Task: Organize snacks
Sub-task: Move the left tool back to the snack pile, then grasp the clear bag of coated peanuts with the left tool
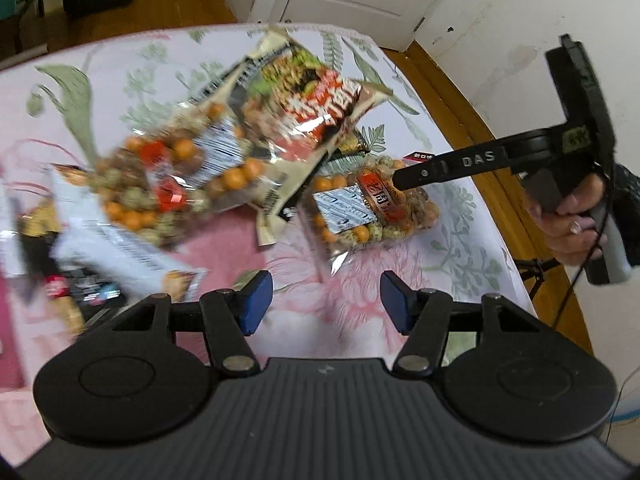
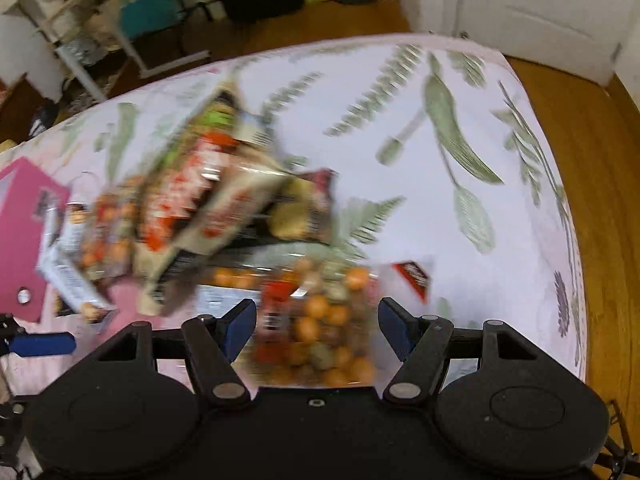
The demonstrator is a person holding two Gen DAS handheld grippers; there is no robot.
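Snack bags [image 1: 240,148] piled on tablecloth [image 1: 440,240], left gripper [image 1: 326,306] jaws apart, empty, right gripper [image 2: 316,330] jaws wide over nut bag [image 2: 320,320], no grip.

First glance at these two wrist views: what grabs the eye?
A jumbled pile of snack bags in the middle of the floral tablecloth, topped by a red-and-cream packet. To the right of the pile lies a clear bag of orange and green coated nuts; the right gripper hovers over it, open. The left gripper is open over bare cloth.
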